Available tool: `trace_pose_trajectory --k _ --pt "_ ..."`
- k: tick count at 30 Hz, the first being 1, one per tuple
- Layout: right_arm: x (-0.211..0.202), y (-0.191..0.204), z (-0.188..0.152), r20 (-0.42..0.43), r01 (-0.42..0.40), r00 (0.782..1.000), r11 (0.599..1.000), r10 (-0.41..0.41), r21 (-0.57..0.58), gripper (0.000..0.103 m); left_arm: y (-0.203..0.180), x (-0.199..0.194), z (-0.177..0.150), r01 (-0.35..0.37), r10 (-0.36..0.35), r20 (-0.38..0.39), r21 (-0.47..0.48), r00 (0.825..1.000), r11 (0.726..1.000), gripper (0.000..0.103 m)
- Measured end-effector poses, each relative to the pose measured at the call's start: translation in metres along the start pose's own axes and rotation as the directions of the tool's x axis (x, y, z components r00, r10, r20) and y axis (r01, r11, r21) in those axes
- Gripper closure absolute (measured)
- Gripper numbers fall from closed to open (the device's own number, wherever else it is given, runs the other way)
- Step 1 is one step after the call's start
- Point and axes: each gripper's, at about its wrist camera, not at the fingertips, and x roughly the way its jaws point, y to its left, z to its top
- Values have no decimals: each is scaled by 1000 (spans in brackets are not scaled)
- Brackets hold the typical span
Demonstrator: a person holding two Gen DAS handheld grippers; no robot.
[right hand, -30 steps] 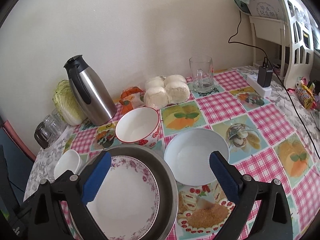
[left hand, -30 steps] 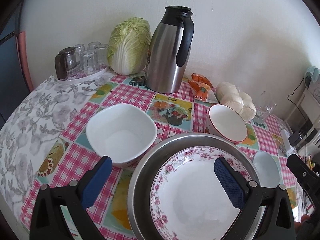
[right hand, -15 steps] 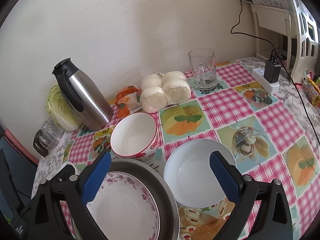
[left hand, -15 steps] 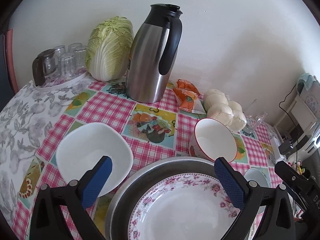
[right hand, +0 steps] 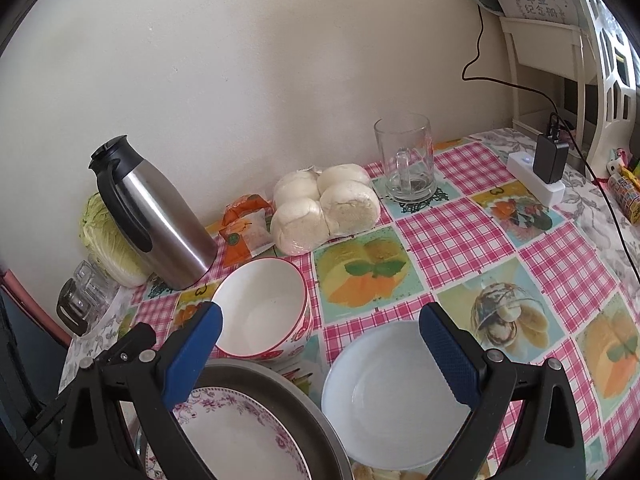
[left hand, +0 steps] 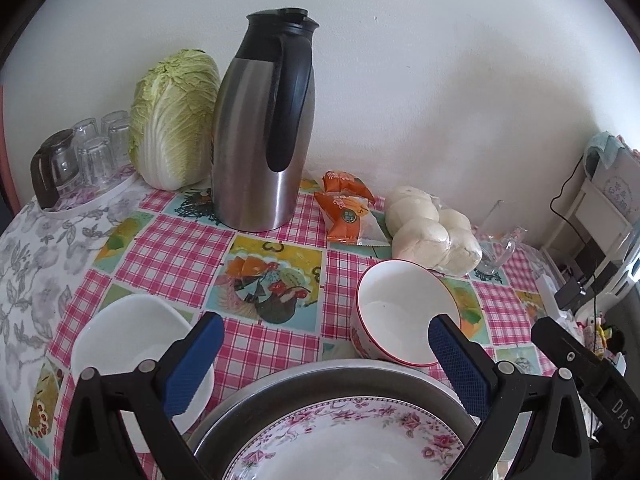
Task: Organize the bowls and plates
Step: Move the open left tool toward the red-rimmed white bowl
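Observation:
A floral-rimmed plate [left hand: 340, 444] lies inside a metal pan [left hand: 340, 380] at the near edge; both show in the right wrist view, the plate [right hand: 240, 436] and the pan [right hand: 288, 392]. A red-rimmed bowl [left hand: 400, 312] [right hand: 264, 308] stands just beyond the pan. A square white bowl [left hand: 128, 344] sits left of the pan. A round white bowl [right hand: 388, 392] sits right of it. My left gripper [left hand: 324, 360] is open and empty above the pan's far rim. My right gripper [right hand: 320, 356] is open and empty between the pan and the round bowl.
A steel thermos jug [left hand: 264, 128] [right hand: 156, 216], a cabbage [left hand: 172, 120], a tray of glasses [left hand: 80, 160], orange snack packets [left hand: 348, 212], bagged buns [left hand: 432, 232] [right hand: 324, 208] and a glass mug [right hand: 408, 160] line the wall. A power strip [right hand: 536, 176] lies far right.
Both grippers have moved forward over the table and tilted up; the pan and plate have slid toward the bottom of both views. Jaws have stayed open.

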Motion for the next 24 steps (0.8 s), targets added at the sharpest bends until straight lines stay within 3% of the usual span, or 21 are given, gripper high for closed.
trace_pose_trajectory --k 5,13,21,24 --pt "15 -3 6 -23 -14 1000 1000 14 13 4 -2 17 9 -60 62 -43 50 997 997 0" --pt "28 -7 18 -45 -17 999 1000 16 -24 4 -3 33 37 -95 108 -135 103 985 990 0" --pt "54 -7 14 -124 -35 992 999 29 -42 4 5 32 70 -197 220 -152 155 963 968 0" --pt "61 -10 14 -141 -36 989 999 31 -31 4 5 25 91 -215 234 -151 132 960 968 0"
